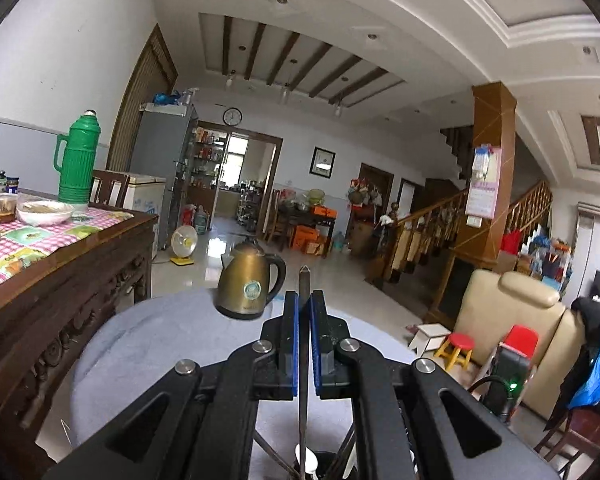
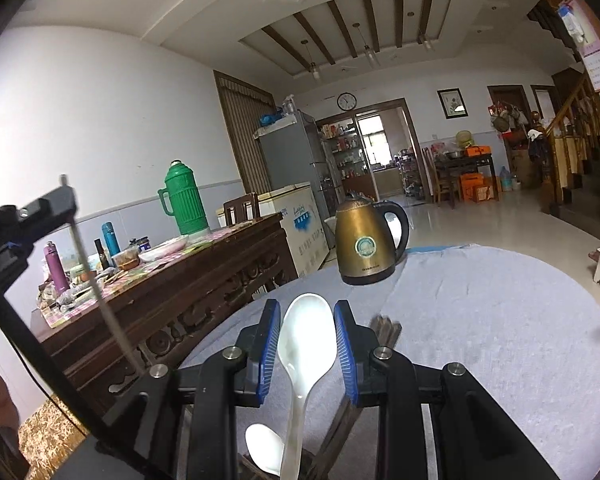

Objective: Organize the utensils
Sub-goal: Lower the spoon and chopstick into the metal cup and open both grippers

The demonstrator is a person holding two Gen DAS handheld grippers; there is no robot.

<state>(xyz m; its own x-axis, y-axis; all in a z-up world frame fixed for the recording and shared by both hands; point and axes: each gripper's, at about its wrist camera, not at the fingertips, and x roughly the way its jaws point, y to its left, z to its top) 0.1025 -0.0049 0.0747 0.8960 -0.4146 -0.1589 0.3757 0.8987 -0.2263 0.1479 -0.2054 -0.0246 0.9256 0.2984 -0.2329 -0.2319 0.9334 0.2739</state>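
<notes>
My left gripper (image 1: pixel 304 300) is shut on a thin metal chopstick (image 1: pixel 303 356) that stands upright between its blue pads, tip above the fingers. It also shows at the left of the right wrist view (image 2: pixel 96 292), held by the left gripper (image 2: pixel 66 204). My right gripper (image 2: pixel 307 312) is open around the bowl of a white ceramic spoon (image 2: pixel 306 344); the pads stand apart from it. A second white spoon (image 2: pixel 264 452) and dark wooden chopsticks (image 2: pixel 386 330) stick up from a holder below, mostly hidden.
A bronze electric kettle (image 2: pixel 366 244) stands at the far edge of the round grey-clothed table (image 2: pixel 500 340). A carved wooden table (image 2: pixel 204 284) with a green thermos (image 2: pixel 184 200), bottles and bowls is to the left. Sofa and stools (image 1: pixel 460 350) are to the right.
</notes>
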